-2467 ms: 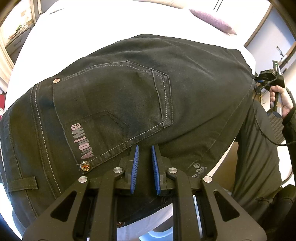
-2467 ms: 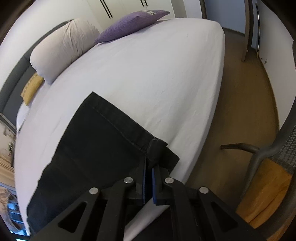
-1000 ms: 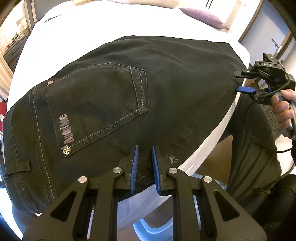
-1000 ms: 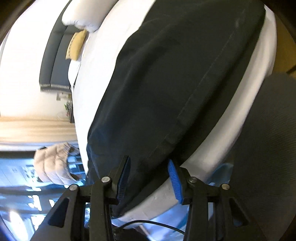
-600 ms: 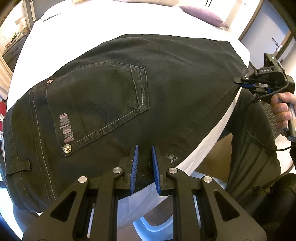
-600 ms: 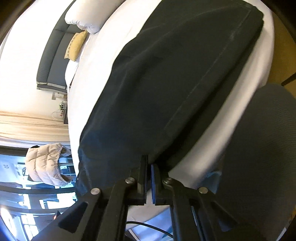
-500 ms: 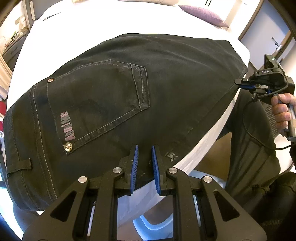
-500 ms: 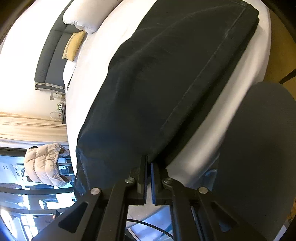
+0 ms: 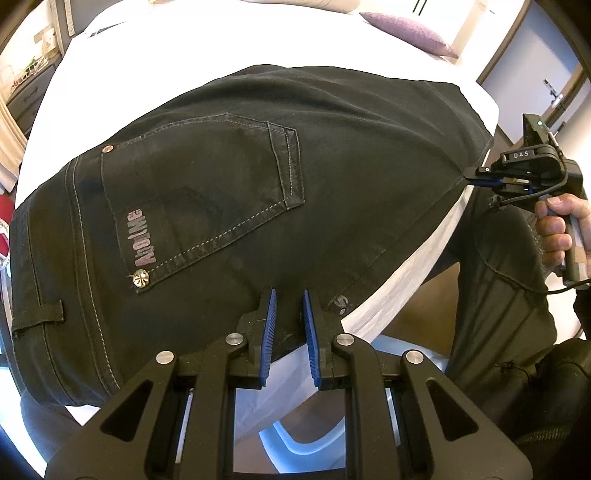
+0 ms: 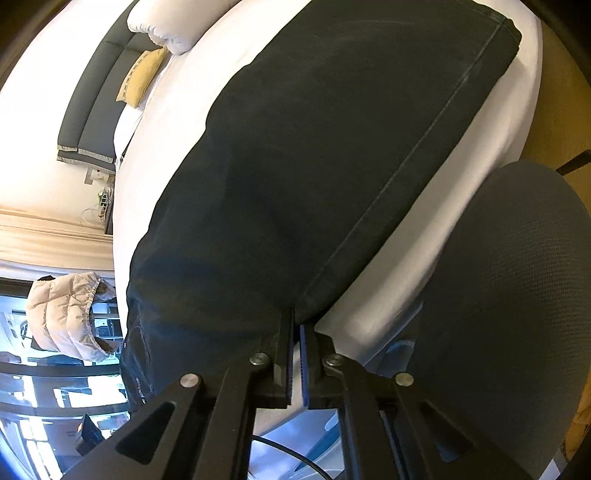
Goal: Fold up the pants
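- Holding the pants (image 9: 229, 192) at two points along their near edge, we have them lying flat on the bed (image 9: 184, 44), already doubled, back pocket (image 9: 199, 188) facing up.
- Our left tool (image 9: 288, 325) stands at the near edge by the seat, pads a little apart; dark cloth lies between them, but we cannot tell whether they press on it.
- Our right tool (image 10: 296, 354) is clenched on the near edge of the pants further along; its pads have just come together there, and the left view shows its tips (image 9: 480, 179) biting that edge.
- The long axis runs across in front of us, waistband (image 9: 29, 266) off to our left and the folded end (image 10: 509, 33) off to our right.
- The pants stretch away from both tools toward the far side of the bed, so the coming fold, as we judge it, turns on which end gets carried over the other; the right tool is nearer the folded end, the left nearer the waistband.
- White sheet shows bare beyond the pants, so a fold away from us looks unhindered.
- A purple pillow (image 9: 406, 33) and a white pillow (image 10: 166, 26) sit well apart from the cloth.
- Our own leg (image 10: 498, 295) crowds the bed edge just beside the right tool, which may cramp a low swing.
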`<control>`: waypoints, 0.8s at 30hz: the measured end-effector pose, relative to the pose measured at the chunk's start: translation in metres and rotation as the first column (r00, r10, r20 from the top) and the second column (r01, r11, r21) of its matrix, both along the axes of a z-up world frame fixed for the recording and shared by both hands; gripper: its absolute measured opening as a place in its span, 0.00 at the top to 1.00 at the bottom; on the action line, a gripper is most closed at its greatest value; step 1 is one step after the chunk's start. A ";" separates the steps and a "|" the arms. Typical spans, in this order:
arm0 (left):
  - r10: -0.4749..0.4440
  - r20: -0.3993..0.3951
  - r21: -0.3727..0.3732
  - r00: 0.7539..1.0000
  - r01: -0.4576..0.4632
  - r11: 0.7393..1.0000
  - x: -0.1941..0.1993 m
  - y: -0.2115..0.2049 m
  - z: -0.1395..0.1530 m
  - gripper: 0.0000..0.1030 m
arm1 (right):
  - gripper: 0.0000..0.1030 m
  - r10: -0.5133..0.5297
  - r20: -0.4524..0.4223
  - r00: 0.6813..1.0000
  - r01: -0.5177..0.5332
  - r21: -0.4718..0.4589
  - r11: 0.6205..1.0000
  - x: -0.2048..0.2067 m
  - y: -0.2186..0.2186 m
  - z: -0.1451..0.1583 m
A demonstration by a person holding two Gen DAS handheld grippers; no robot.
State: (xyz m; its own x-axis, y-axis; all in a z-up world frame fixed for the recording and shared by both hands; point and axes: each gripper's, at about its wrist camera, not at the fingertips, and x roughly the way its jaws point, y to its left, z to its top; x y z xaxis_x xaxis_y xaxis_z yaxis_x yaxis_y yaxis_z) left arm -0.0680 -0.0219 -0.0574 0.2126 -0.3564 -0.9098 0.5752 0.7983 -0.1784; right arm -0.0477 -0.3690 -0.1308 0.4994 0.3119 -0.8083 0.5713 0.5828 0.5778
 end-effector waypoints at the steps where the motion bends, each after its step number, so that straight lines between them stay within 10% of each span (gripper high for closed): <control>1: 0.002 -0.001 -0.003 1.000 -0.002 1.000 0.000 0.001 0.000 0.86 | 0.98 0.000 0.000 1.000 0.000 -0.003 1.000 0.000 0.000 0.000; 8: 0.007 0.002 -0.013 1.000 -0.007 1.000 -0.002 0.005 0.000 0.86 | 0.95 0.027 -0.020 0.999 -0.027 -0.016 1.000 0.005 0.002 0.000; 13: 0.019 0.019 -0.024 1.000 -0.018 1.000 -0.007 0.011 0.013 0.86 | 0.86 0.078 -0.116 0.990 -0.104 -0.236 0.966 0.004 0.008 0.043; 19: 0.041 0.067 -0.086 0.997 -0.035 0.996 0.007 0.011 0.042 0.86 | 0.86 0.264 0.165 0.950 -0.241 -0.148 0.959 0.054 0.038 0.093; 20: 0.043 0.072 -0.092 0.996 -0.036 0.995 0.012 0.006 0.044 0.86 | 0.82 0.293 0.228 0.929 -0.283 -0.077 0.956 0.074 0.048 0.093; 23: 0.037 0.102 -0.122 0.994 -0.024 0.992 0.027 -0.011 0.045 0.85 | 0.28 0.332 0.324 0.886 -0.385 0.115 0.916 0.132 0.079 0.072; 24: 0.038 0.096 -0.124 0.995 -0.025 0.992 0.032 -0.018 0.043 0.85 | 0.28 0.326 0.311 0.893 -0.387 0.156 0.909 0.149 0.089 0.062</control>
